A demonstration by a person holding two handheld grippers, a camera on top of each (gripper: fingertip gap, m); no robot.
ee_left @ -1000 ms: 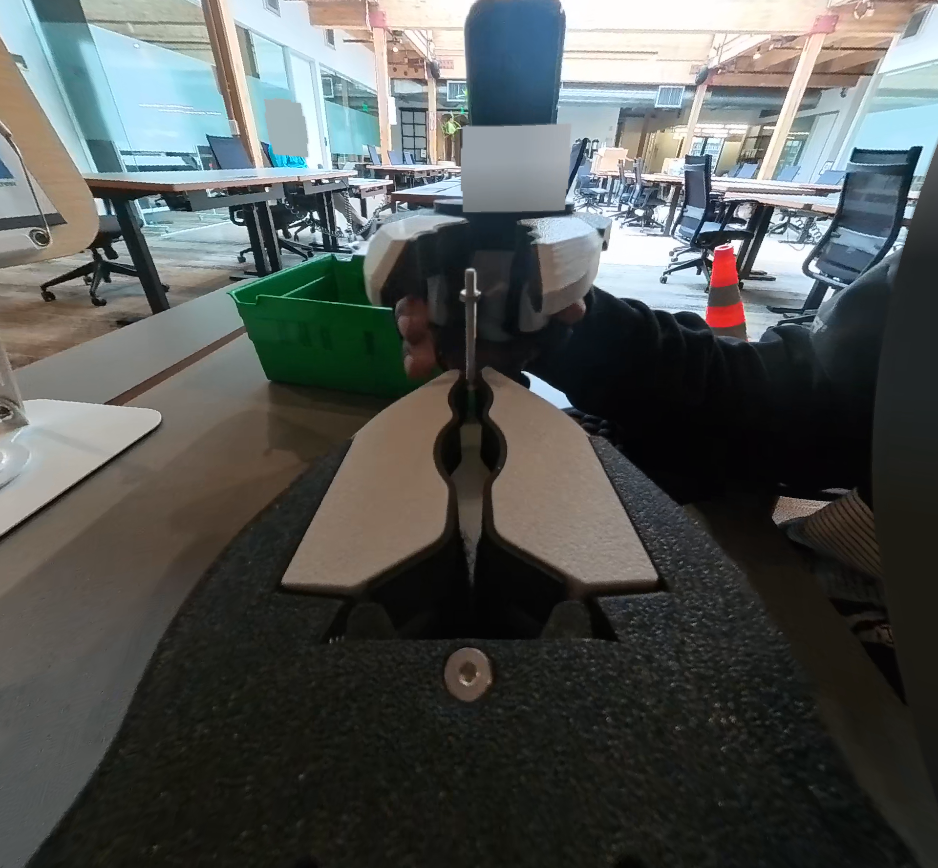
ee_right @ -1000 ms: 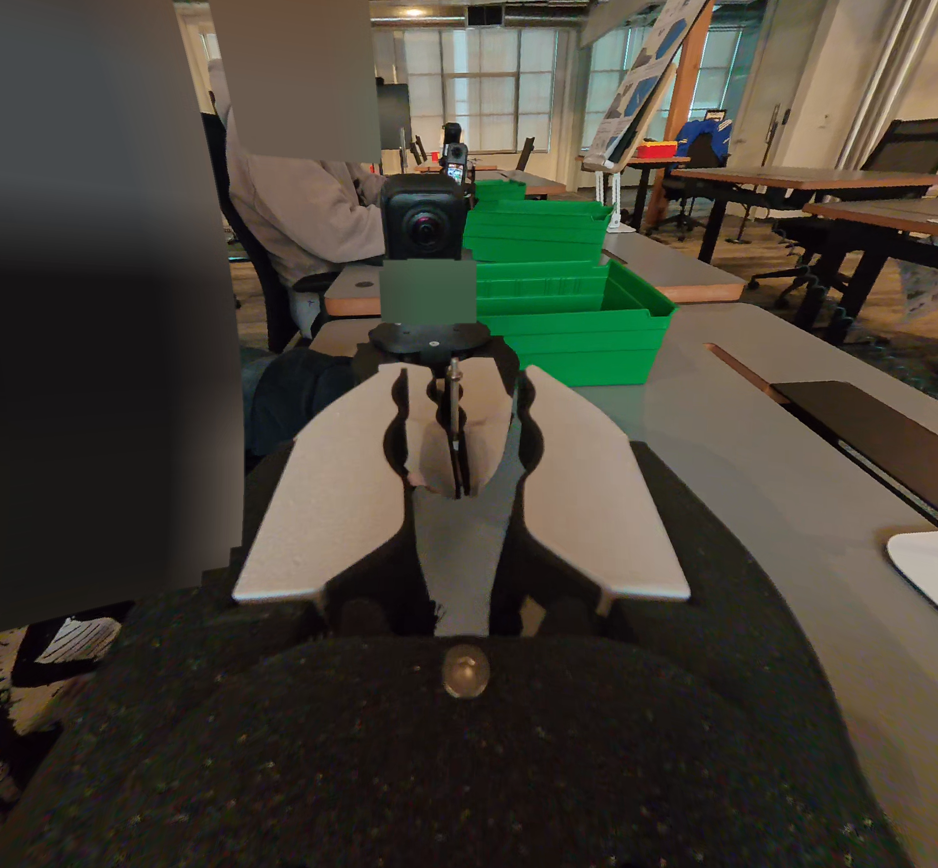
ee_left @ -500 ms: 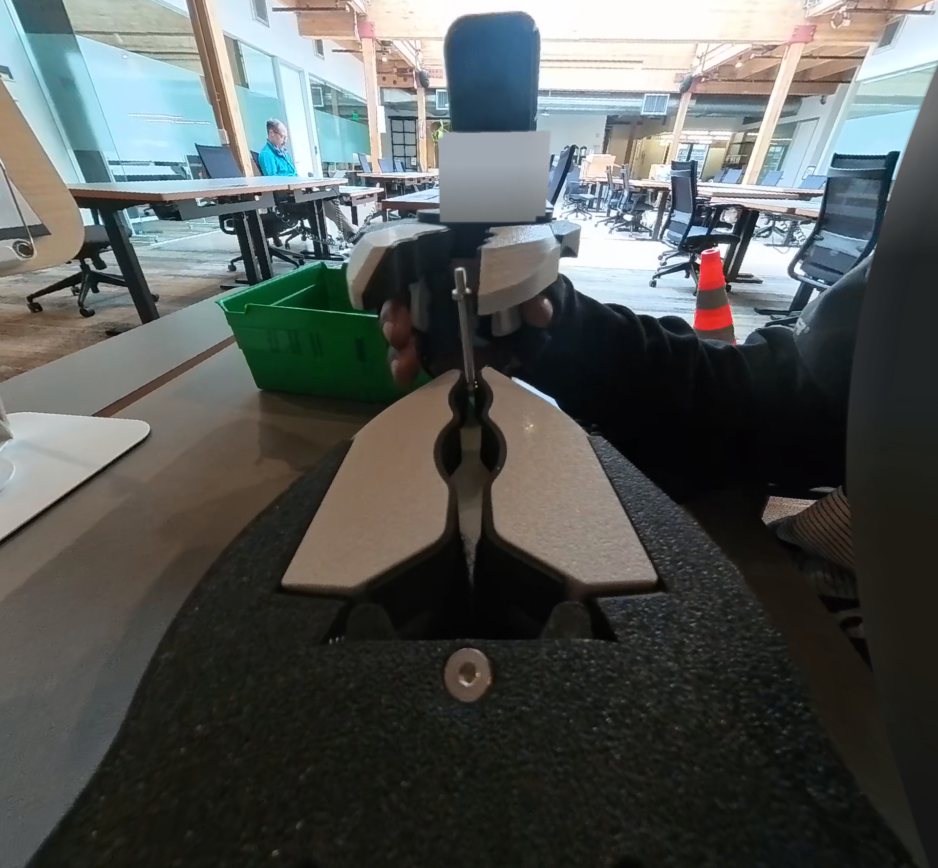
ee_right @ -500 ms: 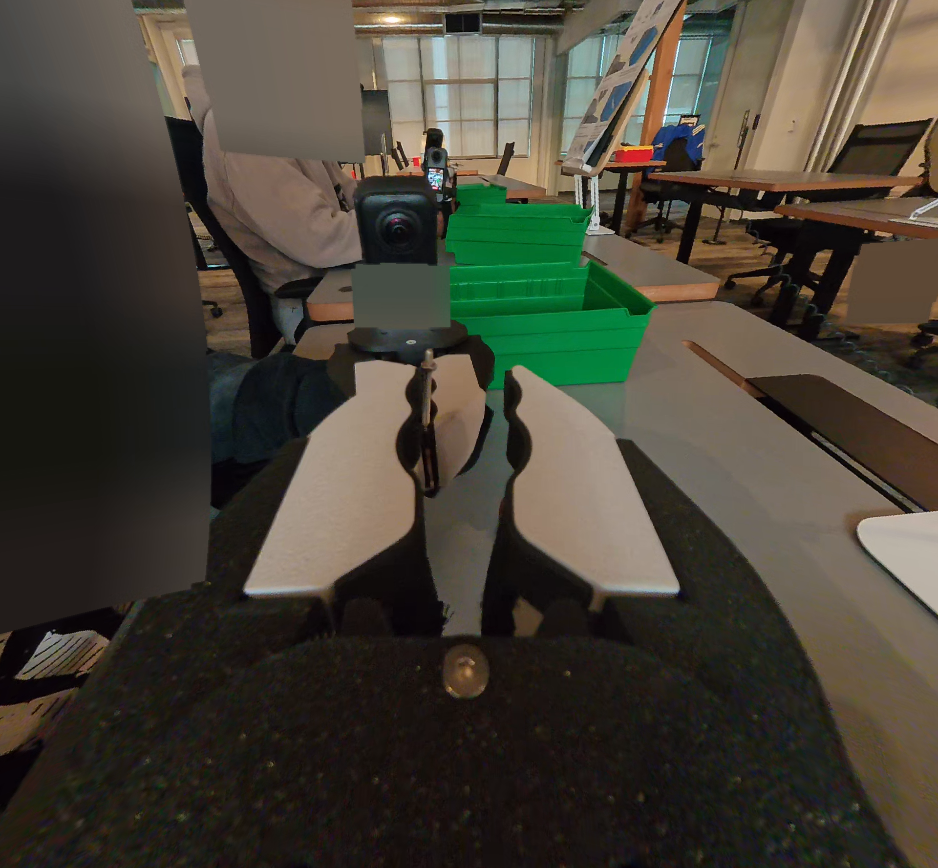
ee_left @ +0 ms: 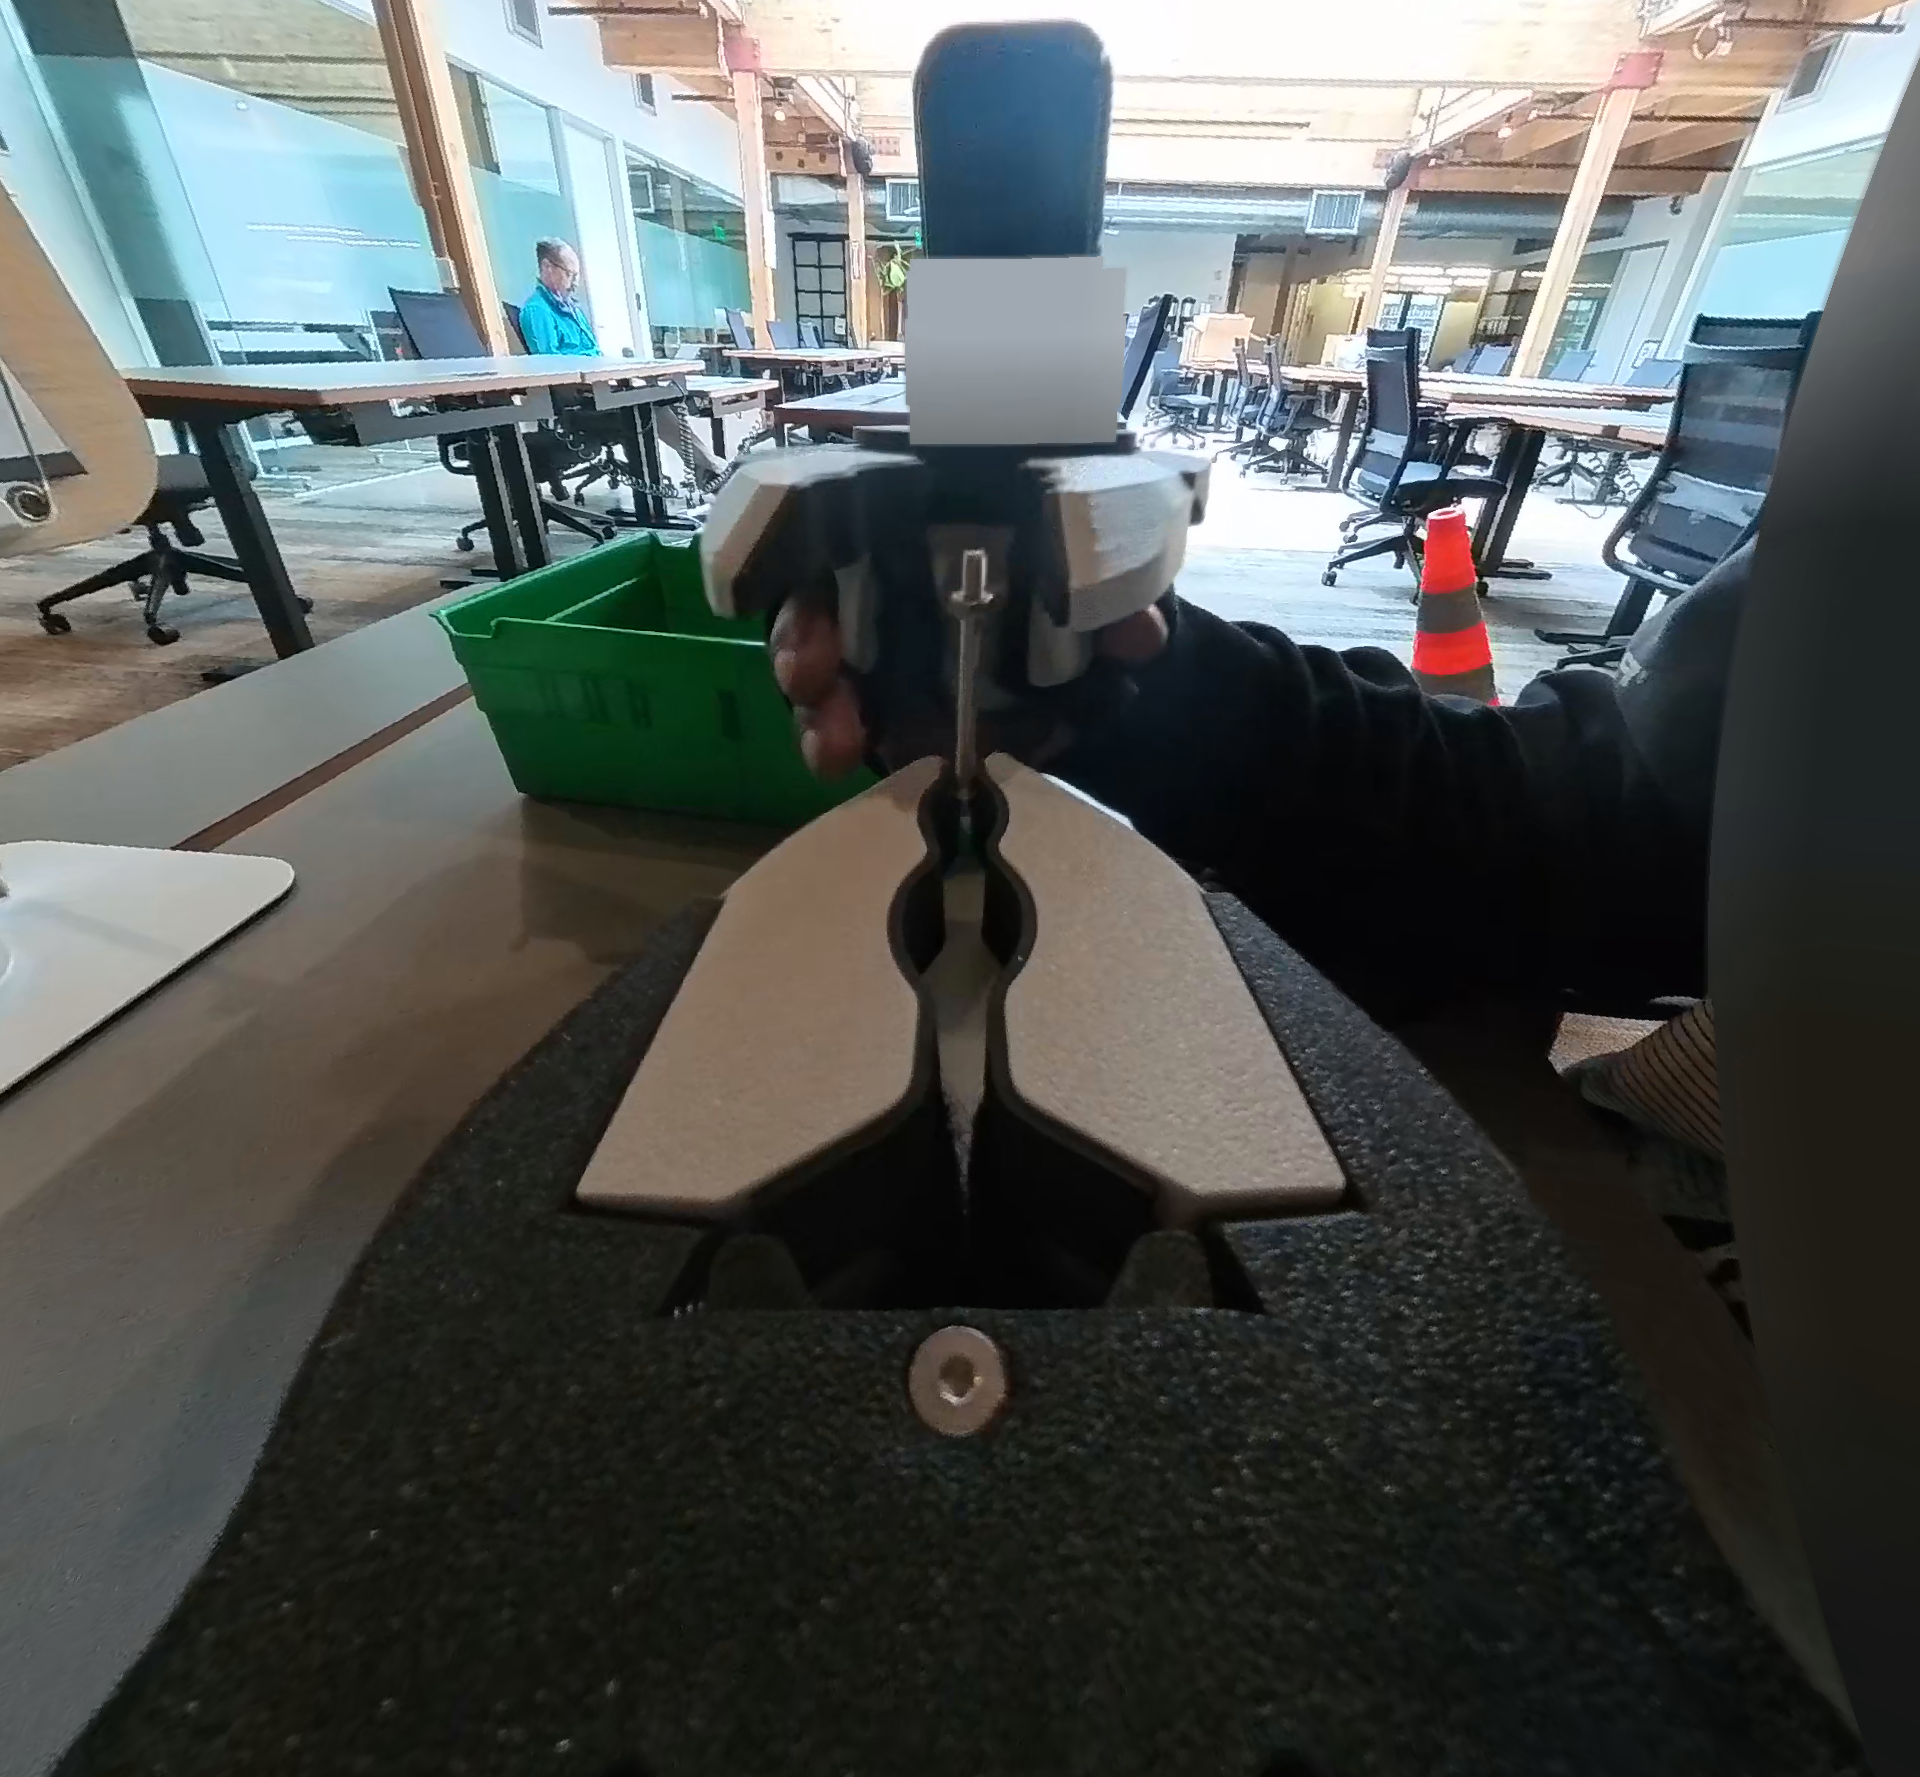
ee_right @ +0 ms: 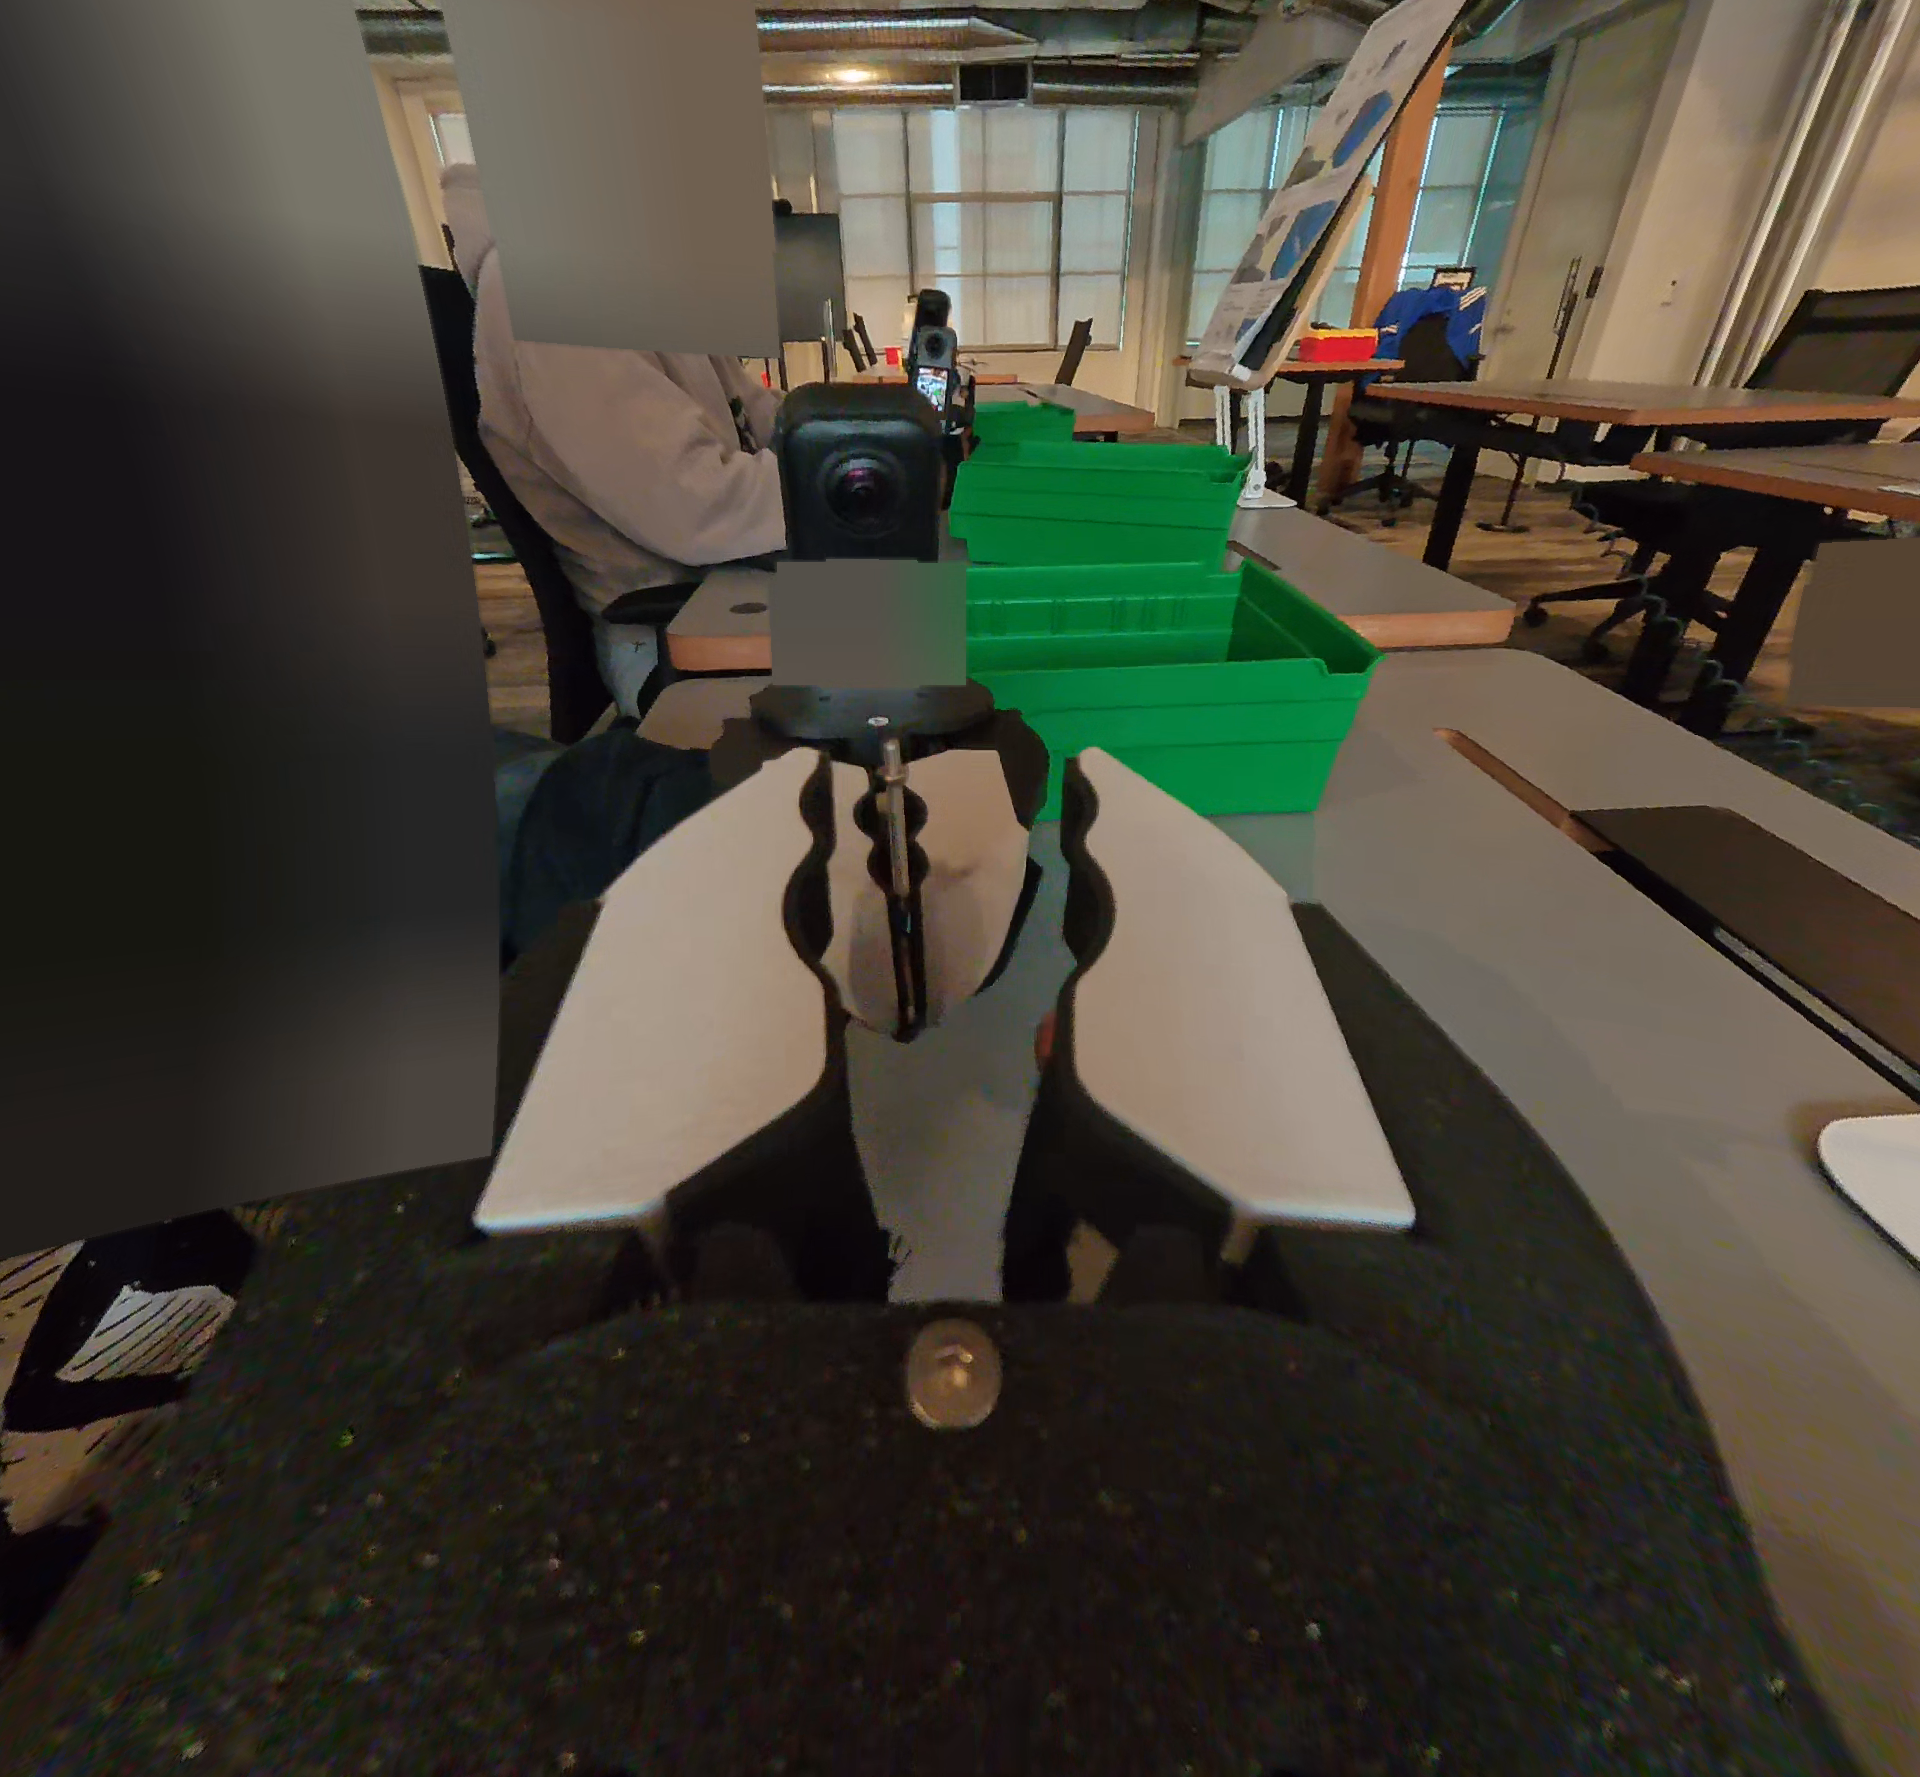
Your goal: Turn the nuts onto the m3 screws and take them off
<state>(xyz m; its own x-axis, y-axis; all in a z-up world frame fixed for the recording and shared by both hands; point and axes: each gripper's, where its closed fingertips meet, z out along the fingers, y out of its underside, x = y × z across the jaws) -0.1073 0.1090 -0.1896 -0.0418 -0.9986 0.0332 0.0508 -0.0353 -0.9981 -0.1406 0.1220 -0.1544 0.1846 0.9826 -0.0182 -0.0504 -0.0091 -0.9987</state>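
Sitting on the table (ee_left: 260,1052): 1 green bin (ee_left: 623,678) (contents hidden).

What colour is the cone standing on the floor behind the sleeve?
The cone is bright orange with grey bands; the left wrist view shows it best.

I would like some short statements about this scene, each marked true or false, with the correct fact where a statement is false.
1. The left tongs are closed on a thin metal screw. True.
2. A nut sits near the far end of that screw. True.
3. The right tongs are closed on the nut. False: their fingers stand wide apart, touching neither screw nor nut.
4. The bin on the table is red. False: it is green.
5. An orange traffic cone stands on the floor behind. True.
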